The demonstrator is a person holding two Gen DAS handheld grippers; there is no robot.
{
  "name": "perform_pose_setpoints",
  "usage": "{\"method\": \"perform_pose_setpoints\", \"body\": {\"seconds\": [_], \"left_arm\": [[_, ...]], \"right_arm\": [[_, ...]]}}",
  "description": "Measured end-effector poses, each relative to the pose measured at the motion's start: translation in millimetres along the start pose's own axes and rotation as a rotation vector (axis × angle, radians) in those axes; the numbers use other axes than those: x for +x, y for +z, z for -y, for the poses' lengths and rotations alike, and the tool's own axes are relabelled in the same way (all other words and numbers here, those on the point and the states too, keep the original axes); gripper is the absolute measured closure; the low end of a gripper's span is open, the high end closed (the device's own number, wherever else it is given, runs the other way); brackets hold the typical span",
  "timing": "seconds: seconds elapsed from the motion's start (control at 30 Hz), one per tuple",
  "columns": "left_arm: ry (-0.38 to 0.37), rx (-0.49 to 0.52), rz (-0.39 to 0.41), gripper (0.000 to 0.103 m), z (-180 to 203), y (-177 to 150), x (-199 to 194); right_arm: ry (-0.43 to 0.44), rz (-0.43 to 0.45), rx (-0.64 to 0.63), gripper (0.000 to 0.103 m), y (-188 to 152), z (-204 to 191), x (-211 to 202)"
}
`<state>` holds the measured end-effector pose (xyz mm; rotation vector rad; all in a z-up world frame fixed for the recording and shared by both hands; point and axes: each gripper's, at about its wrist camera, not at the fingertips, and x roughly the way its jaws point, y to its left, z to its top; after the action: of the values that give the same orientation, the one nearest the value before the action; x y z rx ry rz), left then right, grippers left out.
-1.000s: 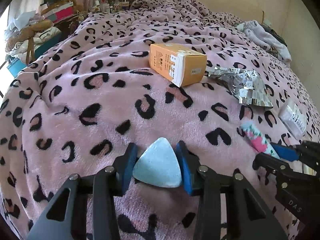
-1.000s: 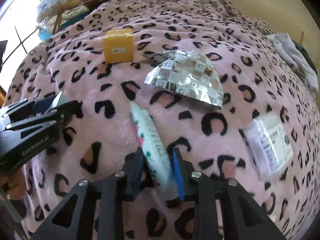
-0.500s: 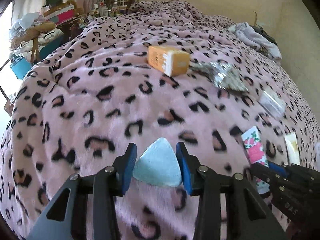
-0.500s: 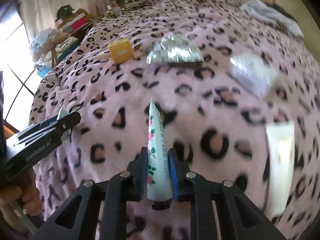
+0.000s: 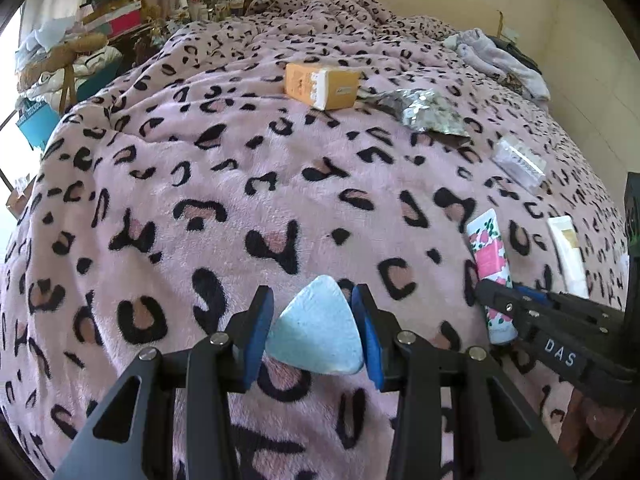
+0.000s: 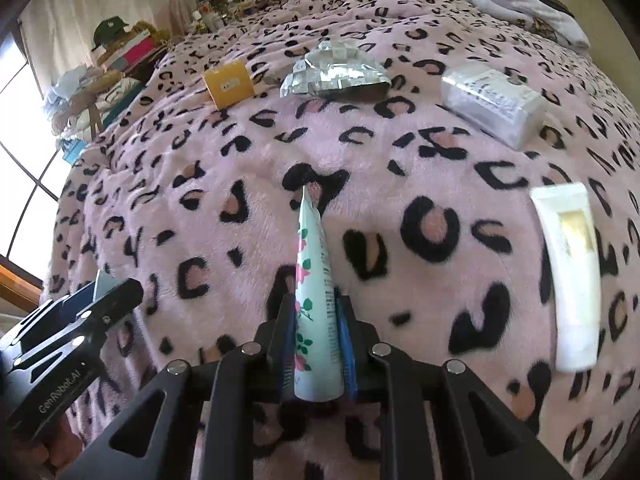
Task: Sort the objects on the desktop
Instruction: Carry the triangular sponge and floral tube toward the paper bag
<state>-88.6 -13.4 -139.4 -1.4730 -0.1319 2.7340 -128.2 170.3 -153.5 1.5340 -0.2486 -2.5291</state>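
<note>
Left gripper (image 5: 314,330), lower centre of left view: jaws clamped on pale blue triangular pad (image 5: 316,334). Right gripper (image 6: 314,340), lower centre of right view: jaws narrow, gripping floral tube (image 6: 314,300), crimped end toward frame centre. On bed's leopard blanket (image 6: 200,168): orange box (image 5: 322,84) upper centre, foil packet (image 6: 334,72), clear pack (image 6: 490,98), white tube (image 6: 570,276) at right.
</note>
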Motion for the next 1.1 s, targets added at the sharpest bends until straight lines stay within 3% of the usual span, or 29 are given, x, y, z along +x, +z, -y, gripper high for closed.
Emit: {"method": "perform_pose_setpoints", "body": {"seconds": [0.3,0.63,1.1], "left_arm": [[-0.020,0.055,0.049,0.062,28,-2,-51],[-0.090,0.136,0.094,0.062,87,-8,-102],[-0.168,0.236,0.134,0.062,176,-6,-145]], "right_arm": [[0.037,0.101,0.036,0.083,-29,2,-77],[0.023,0.233,0.092,0.083,-55,40,-178],[-0.039,0.330,0.183,0.083,-78,95,-251]]}}
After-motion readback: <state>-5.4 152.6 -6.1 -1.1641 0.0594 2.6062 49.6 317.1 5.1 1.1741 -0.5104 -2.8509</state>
